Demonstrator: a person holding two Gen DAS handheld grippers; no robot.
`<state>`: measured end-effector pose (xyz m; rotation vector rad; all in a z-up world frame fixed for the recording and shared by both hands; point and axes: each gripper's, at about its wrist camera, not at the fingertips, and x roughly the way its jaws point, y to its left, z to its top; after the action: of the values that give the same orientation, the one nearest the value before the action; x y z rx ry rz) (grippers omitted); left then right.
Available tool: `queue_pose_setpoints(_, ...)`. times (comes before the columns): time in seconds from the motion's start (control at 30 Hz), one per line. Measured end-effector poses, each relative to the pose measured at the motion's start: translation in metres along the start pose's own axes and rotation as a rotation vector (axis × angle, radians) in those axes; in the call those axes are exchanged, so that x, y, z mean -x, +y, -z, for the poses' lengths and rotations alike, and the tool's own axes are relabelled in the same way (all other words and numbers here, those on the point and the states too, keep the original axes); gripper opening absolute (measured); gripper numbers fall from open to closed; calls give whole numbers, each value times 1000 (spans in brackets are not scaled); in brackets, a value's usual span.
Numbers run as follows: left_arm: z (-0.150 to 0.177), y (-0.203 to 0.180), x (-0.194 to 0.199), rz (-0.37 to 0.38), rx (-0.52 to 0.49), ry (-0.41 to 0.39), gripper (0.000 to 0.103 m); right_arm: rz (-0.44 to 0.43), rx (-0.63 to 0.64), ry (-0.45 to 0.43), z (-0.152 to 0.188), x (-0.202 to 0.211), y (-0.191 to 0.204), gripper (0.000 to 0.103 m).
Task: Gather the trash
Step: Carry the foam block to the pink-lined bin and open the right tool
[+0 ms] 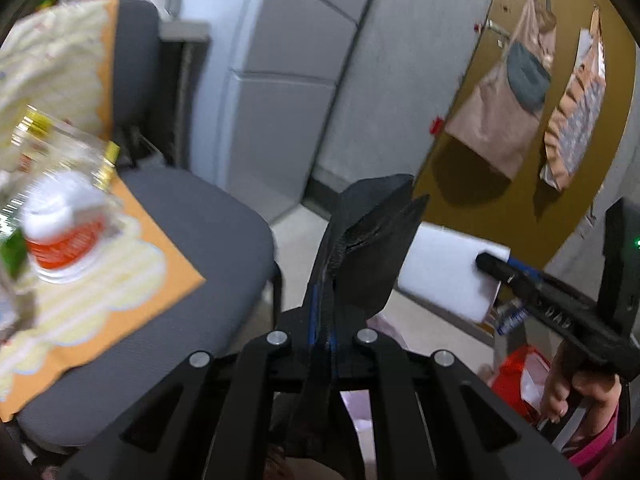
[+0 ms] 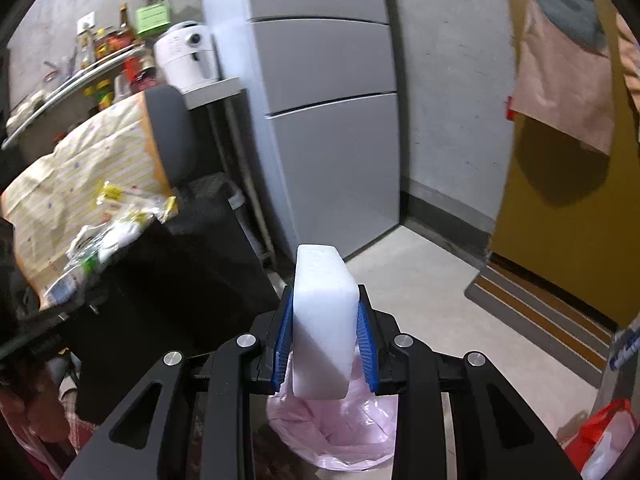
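My right gripper (image 2: pixel 325 336) is shut on a white foam block (image 2: pixel 322 320) and holds it upright above a bin lined with a pink bag (image 2: pixel 336 436). In the left wrist view the same block (image 1: pixel 444 276) shows at the right, held by the right gripper (image 1: pixel 496 266). My left gripper (image 1: pixel 360 240) is shut on a flat piece of black plastic (image 1: pixel 376 248). Clear wrappers and a white-and-orange cup (image 1: pixel 60 236) lie on the table's yellow striped cloth (image 1: pixel 100 296) at the left; they also show in the right wrist view (image 2: pixel 116 228).
A grey chair (image 1: pixel 192 240) stands by the table. A grey fridge (image 2: pixel 320 100) stands against the wall. A yellow door (image 2: pixel 560 220) with hanging bags is at the right. A red bag (image 2: pixel 604 432) lies on the floor. A shelf with bottles (image 2: pixel 108 52) is at the far left.
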<state>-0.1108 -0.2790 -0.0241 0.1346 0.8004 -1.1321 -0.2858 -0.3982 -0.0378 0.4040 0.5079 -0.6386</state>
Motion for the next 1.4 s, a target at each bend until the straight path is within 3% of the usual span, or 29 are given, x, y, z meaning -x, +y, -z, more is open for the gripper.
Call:
queue_pose_setpoints(0.23,5,-22,-71,5,-61,130,3,41,-45,-8,3,-9,-30,31)
queue_pose_setpoints(0.4,7,-33,-110,52,-83,166,6,49,-81,13,7,-20,-47,32)
queue_pose_setpoints(0.43,9,-34,-119,41,-80,177,21,51,-86,18,8,-23,-49,33)
queue_pose_setpoints(0.47,10,-34,-124,33,-73,180,48,55,-87,23,10,-25,-51,33)
queue_pose_setpoints(0.5,11,-30,-128,26,-55,177,59,58,-83,32,12,-29,-50,33)
queue_pose_setpoints(0.6,13,-23,-130,-6,-34,181,63,58,-71,72,19,-41,-48,33)
queue_pose_setpoints(0.87,2,15,-65,-171,5,66,63,48,-63,261,47,-86,-31,34)
queue_pose_setpoints(0.9,2,19,-55,-191,5,47,63,36,-61,279,51,-91,-28,42)
queue_pose_setpoints(0.93,2,25,-41,-220,5,25,63,35,-56,292,54,-96,-26,59)
queue_pose_setpoints(0.97,2,30,-30,-237,6,9,63,47,-43,305,57,-101,-21,65)
queue_pose_setpoints(1.03,2,38,-13,-270,15,-19,63,66,-28,314,60,-104,-14,66)
queue_pose_setpoints(1.23,15,63,40,-364,43,-73,63,23,25,194,32,-73,17,65)
queue_pose_setpoints(1.4,36,85,75,-449,81,-85,63,-147,82,68,7,-40,63,51)
